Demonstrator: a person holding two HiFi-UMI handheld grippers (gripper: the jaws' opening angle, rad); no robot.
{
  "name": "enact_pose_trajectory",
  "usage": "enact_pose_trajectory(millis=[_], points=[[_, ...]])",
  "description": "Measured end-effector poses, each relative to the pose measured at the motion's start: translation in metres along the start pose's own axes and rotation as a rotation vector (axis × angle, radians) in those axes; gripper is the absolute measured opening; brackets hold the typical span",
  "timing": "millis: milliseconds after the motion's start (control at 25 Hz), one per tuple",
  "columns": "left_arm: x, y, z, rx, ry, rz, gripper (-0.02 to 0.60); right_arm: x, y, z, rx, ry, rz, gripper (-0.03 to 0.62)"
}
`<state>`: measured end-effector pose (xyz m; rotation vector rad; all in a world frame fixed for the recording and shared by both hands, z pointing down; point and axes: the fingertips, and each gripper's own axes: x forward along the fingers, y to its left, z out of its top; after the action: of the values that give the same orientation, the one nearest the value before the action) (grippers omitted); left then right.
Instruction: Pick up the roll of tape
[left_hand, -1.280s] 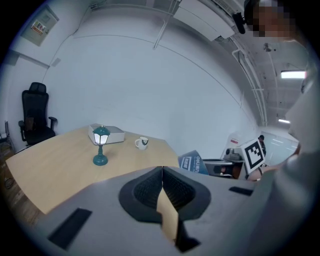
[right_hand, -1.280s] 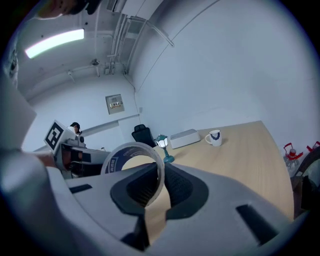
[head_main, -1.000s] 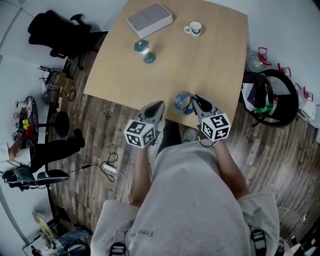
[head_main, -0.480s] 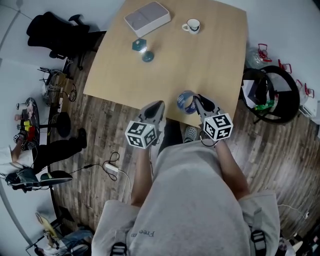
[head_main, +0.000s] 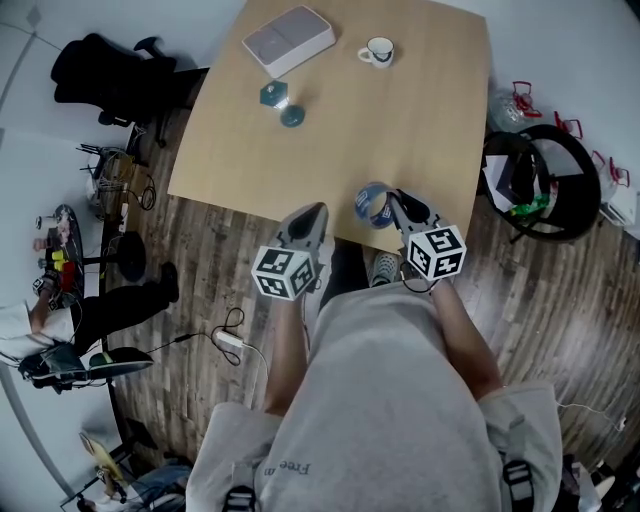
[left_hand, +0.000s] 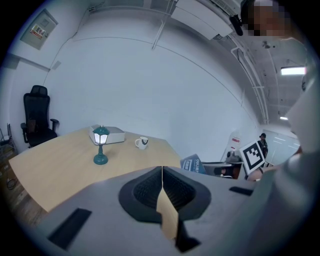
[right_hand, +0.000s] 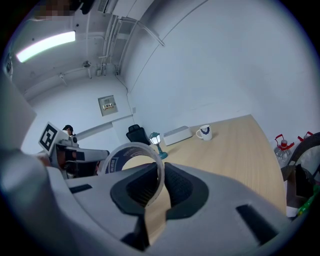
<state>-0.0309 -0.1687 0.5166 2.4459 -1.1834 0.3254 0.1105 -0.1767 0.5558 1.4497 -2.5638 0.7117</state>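
The roll of tape (head_main: 373, 205), a clear ring with a blue printed core, is held by its rim over the near edge of the wooden table (head_main: 400, 120). My right gripper (head_main: 393, 208) is shut on it. In the right gripper view the roll (right_hand: 125, 155) stands upright with its wall pinched between the dark pads (right_hand: 181, 186) of the right gripper (right_hand: 159, 172). My left gripper (head_main: 308, 218) hangs just left of it, shut and empty. The left gripper view shows the left gripper (left_hand: 162, 172) with its jaws pressed together and the blue roll (left_hand: 194, 163) to the right.
At the table's far end stand a small teal lamp (head_main: 283, 100), a flat white box (head_main: 288, 38) and a white mug (head_main: 378, 50). A black office chair (head_main: 110, 70) is at the left, a round black bin (head_main: 545, 185) at the right. A person (head_main: 70, 315) sits at the far left.
The tape roll has tipped a little in the right gripper, showing more of its blue face. The left gripper has kept still.
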Motion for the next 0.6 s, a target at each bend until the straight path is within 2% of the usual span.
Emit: enact_pose_trajectory(millis=[600], points=[[-0.0055,0.0009,-0.0042,0.001,0.001,-0.007,0.006,0.0013,0.0076,0.0043,-0.015,-0.004,0.015,0.049]])
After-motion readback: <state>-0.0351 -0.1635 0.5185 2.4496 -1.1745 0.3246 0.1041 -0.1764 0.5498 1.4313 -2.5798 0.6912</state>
